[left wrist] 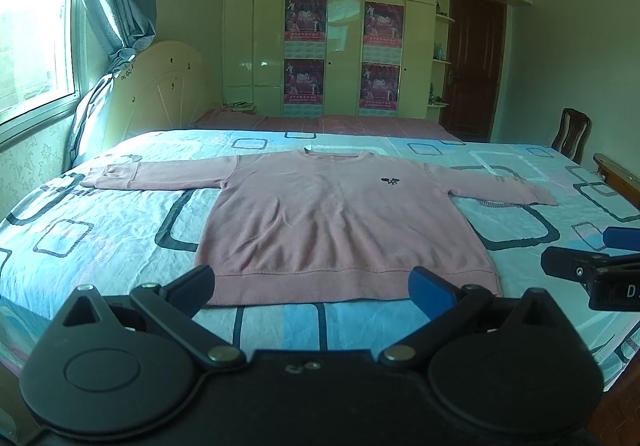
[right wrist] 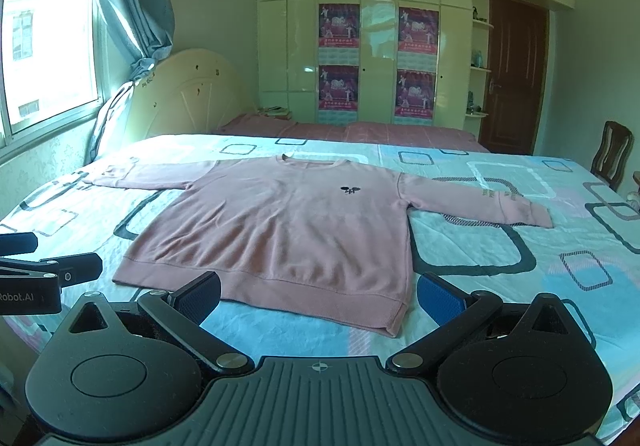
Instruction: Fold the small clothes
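sweater: pink sweater [left wrist: 344, 221] spread flat, front up, on the bed [left wrist: 100, 238]; lies about mid-bed, hem toward the near edge, collar [left wrist: 334, 153] toward the far edge
sleeves: both out straight to the sides; left sleeve [left wrist: 160, 175] reaches toward the bed's left edge, right sleeve [left wrist: 496, 185] toward the right edge; neither one folded in
hem: ribbed band [left wrist: 352, 288] flat, just beyond the tool tips; near right corner [right wrist: 394, 322] lies close to the right tool's blue pad [right wrist: 440, 300]
logo: small dark mark on the chest [left wrist: 390, 180], facing up (so no flip done)
left tool: left tool [left wrist: 312, 286] wide apart, nothing between the fingers; hovers over the near edge, centred on the hem, not touching cloth as far as visible
right tool: right tool [right wrist: 318, 296] also spread wide and empty; sits over the near edge, nearer the hem's right corner; also seen at the right border of the left wrist view
progress: none yet by the look of it; no crease, no sleeve tucked, no fold line anywhere (laid-out start state)
left to do: whole fold, likely sleeves in across the body, then sides or hem up to the collar; order is a guess
next move needs: each tool down onto a cloth edge, thin knit flat on soft bedding, so pinch likely has to dig in slightly to catch one layer
risk: dragging the sweater across the sheet, or grabbing sheet [right wrist: 500, 246] with it
surroundings: second bed with pink cover [left wrist: 320, 123] beyond the far edge, wardrobe [left wrist: 332, 25] behind
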Motion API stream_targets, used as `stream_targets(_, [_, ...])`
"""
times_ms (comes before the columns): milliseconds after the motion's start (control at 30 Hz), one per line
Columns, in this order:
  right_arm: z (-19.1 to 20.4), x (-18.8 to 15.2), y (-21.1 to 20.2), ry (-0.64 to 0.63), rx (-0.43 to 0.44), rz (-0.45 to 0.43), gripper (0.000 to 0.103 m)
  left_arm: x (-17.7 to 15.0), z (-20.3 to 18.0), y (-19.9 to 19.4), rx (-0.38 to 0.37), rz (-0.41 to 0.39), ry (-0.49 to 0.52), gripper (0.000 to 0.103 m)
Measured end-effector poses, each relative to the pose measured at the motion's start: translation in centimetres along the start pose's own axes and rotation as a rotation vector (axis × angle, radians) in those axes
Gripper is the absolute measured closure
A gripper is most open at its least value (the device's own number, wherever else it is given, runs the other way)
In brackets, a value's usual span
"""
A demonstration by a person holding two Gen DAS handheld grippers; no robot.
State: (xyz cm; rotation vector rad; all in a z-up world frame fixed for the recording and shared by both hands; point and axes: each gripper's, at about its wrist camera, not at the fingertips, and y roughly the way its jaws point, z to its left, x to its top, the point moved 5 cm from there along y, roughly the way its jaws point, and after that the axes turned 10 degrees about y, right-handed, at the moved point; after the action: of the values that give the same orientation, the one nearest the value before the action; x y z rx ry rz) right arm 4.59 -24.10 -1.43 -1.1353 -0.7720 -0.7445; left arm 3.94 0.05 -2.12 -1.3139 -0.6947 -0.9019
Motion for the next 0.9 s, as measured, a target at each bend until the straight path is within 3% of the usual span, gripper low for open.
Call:
stream_targets(733, [0.1,0.0,0.7,0.001,-0.002,0.006,0.0,0.1,0.3,0.3,-0.002,0.011,0.004,0.001])
stream_targets(900, [-0.7,0.6,2.1,0.017,-0.019,0.003,0.0,0.8,0.7,2.0,-0.006,0.017,0.01,0.001])
